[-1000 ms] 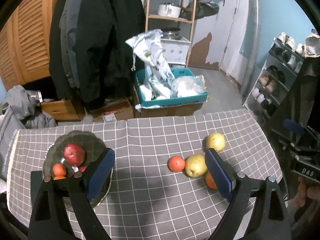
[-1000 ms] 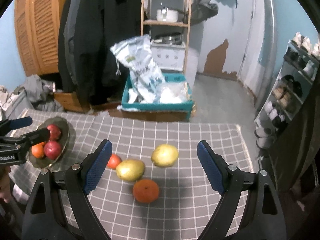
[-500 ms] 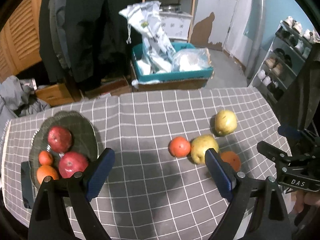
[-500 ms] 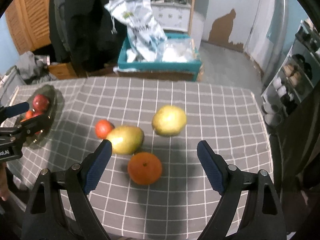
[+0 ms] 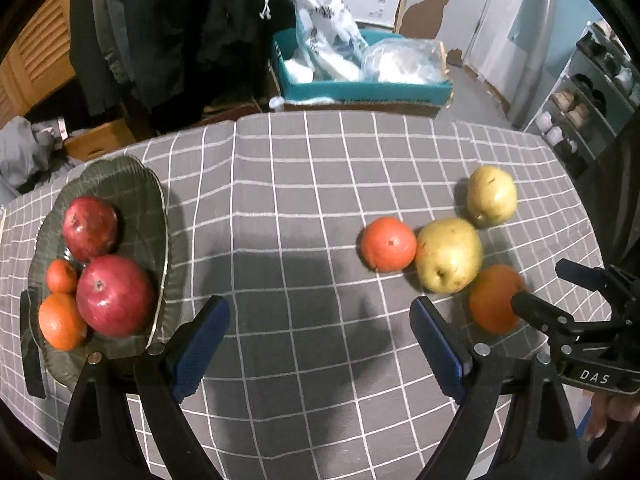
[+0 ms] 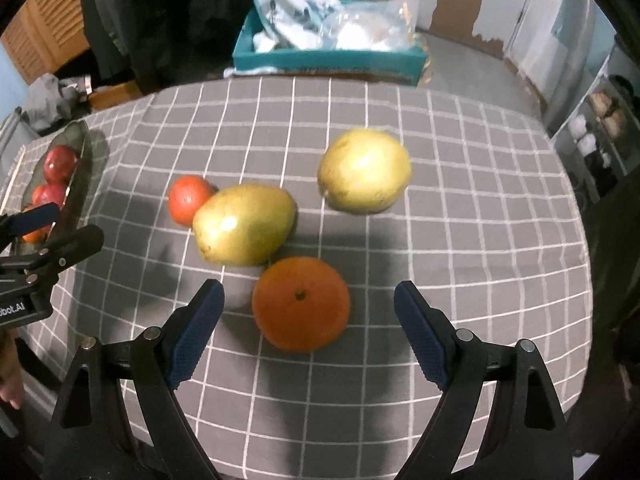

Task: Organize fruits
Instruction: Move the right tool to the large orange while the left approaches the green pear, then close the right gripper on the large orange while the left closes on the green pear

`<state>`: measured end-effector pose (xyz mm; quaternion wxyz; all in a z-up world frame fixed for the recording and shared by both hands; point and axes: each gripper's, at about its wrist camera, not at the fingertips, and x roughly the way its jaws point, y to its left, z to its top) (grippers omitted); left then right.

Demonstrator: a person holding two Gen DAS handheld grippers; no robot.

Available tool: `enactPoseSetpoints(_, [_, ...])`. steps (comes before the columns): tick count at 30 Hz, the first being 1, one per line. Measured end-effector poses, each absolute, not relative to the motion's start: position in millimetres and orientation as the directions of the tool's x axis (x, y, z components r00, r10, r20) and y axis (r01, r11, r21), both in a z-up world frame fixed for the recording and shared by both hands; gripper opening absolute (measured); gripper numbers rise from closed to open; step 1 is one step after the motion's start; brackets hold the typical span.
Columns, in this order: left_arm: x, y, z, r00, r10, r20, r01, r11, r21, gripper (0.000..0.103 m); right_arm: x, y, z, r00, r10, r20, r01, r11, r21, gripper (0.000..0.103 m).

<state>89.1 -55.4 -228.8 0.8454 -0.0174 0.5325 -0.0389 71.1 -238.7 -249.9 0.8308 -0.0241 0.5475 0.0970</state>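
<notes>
On the grey checked tablecloth (image 5: 304, 184) a dark glass plate (image 5: 120, 184) at the left holds two red apples (image 5: 90, 227) and two small oranges (image 5: 60, 320). To the right lie a red tangerine (image 5: 388, 244), two yellow pears (image 5: 448, 255) (image 5: 491, 196) and an orange (image 5: 494, 298). My left gripper (image 5: 318, 308) hangs open over bare cloth between plate and loose fruit. My right gripper (image 6: 308, 292) is open, and the orange (image 6: 301, 304) sits just ahead between its fingers, untouched. The pears (image 6: 244, 224) (image 6: 364, 170) lie beyond it.
Behind the table's far edge stands a teal box (image 5: 360, 88) stuffed with plastic bags. Dark coats (image 5: 180, 20) hang at the back left, and a shoe rack (image 5: 592, 92) is at the right. The right gripper (image 5: 542, 284) shows beside the orange in the left wrist view.
Both grippers have come down toward the table and tipped further downward, so the fruit looms larger. The orange now lies between the right gripper's fingers. Neither pair of jaws has changed width.
</notes>
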Motion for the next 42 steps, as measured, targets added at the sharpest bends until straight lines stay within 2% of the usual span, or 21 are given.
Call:
enactPoseSetpoints(14, [92,-61,-242,0.399,-0.086,-0.913,0.066,0.996,-0.065,0.093,80,-233,-291,0.298,0.127,-0.946,-0.182,0.981,0.074,0.085])
enactPoseSetpoints(16, [93,-63,-242,0.398,-0.09,-0.913,0.07,0.995,-0.067,0.093,80,-232,-294,0.288,0.133,-0.948,-0.187,0.979,0.081,0.077])
enactPoseSetpoints(17, [93,-64,-243,0.397,-0.092,-0.913,0.073,0.995,-0.068,0.093,80,-232,-294,0.285,0.142,-0.948,-0.191,0.978,0.089,0.07])
enactPoseSetpoints(21, [96,-69,-242,0.397,-0.106,-0.912,0.085,0.993,-0.079,0.093,79,-232,-293,0.287,0.144,-0.947,-0.204,0.975,0.087,0.068])
enactPoseSetpoints(30, [105,-92,-241,0.394,-0.151,-0.907,0.135,0.985,-0.106,0.093,84,-268,-278,0.35,0.091,-0.932,-0.119,0.992,0.053,0.067])
enactPoseSetpoints(42, [114,-129,-258,0.32,-0.235,-0.918,0.171,0.967,-0.188,0.093,87,-303,-270,0.383,0.109,-0.917,-0.031,0.994,0.105,0.067])
